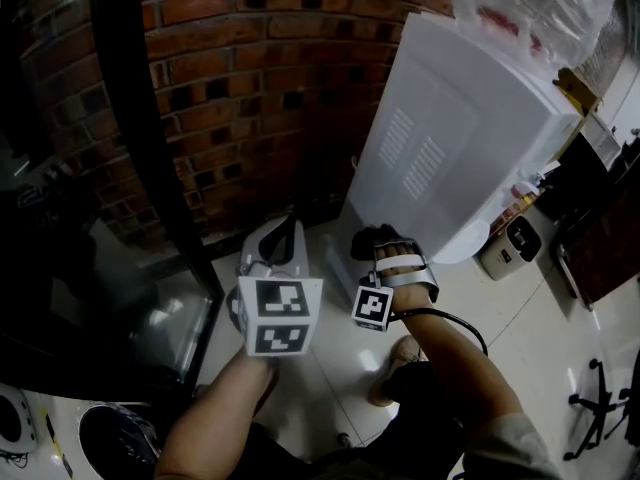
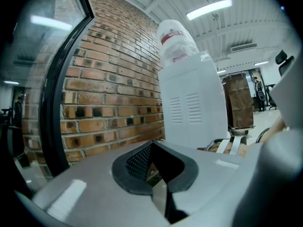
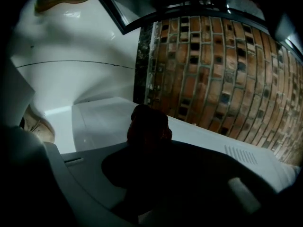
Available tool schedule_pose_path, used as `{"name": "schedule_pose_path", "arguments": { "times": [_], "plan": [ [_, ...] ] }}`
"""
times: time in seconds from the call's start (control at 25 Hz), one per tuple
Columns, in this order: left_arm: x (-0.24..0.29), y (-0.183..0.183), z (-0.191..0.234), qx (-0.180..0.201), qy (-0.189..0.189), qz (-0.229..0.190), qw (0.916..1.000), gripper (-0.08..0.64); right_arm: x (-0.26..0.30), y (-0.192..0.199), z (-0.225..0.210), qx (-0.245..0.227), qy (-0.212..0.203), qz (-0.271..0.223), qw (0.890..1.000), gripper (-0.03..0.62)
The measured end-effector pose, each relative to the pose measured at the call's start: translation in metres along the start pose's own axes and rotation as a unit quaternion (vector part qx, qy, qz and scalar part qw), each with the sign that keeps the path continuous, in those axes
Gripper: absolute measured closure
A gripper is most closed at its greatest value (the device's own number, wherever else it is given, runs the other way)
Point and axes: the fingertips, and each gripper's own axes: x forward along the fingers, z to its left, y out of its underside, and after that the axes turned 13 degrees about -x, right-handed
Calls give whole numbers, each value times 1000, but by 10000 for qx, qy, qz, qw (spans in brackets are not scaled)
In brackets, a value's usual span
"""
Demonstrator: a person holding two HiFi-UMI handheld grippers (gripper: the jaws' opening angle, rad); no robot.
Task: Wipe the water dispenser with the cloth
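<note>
The water dispenser (image 1: 450, 138) fills the upper right of the head view. It is a tall white cabinet on the pale floor (image 1: 330, 368) beside the brick wall (image 1: 250, 88), with 1 bottle (image 1: 530, 8) upended on top. The right gripper (image 1: 378, 243), low centre and near the cabinet's foot, pinches a dark bunched cloth (image 3: 147, 126) between its 2 jaws. The left gripper (image 1: 280, 230), just to its left, has its tips pressed together on nothing.

The cloth looks soft and light and is likely to fold and drag. A firm pinch on the bunch, with a loose wad facing the panel, should serve. The cabinet looks stiff and smooth (its vent slats (image 1: 412, 156) may snag fibres).

The dispenser's front and taps face away. The bottle is cut off at the top edge, and the cloth is too dark to judge colour or wetness.
</note>
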Motion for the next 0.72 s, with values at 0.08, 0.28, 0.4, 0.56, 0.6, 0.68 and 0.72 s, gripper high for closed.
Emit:
{"name": "schedule_pose_path", "arguments": {
  "times": [0.08, 0.28, 0.4, 0.56, 0.6, 0.68, 0.72],
  "plan": [
    [4, 5, 4, 38, -32, 56, 10000, 560, 9, -13, 15, -194, -94, -56, 9998, 488],
    [23, 25, 18, 136, -108, 275, 9995, 560, 24, -44, 62, -651, -595, -256, 9958, 488],
    [38, 47, 22, 230, -49, 479, 9986, 560, 32, -58, 85, -966, -772, -366, 9917, 488],
    [58, 79, 28, 231, 22, 818, 9964, 560, 45, -77, 106, -1187, -982, -489, 9869, 488],
    [62, 85, 30, 223, 24, 881, 9959, 560, 49, -81, 111, -1228, -1051, -501, 9856, 488],
    [67, 92, 36, 212, 6, 969, 9951, 560, 55, -91, 122, -1300, -1227, -509, 9826, 488],
    [68, 92, 38, 204, -9, 976, 9950, 560, 58, -95, 128, -1336, -1324, -507, 9808, 488]
  ]
}}
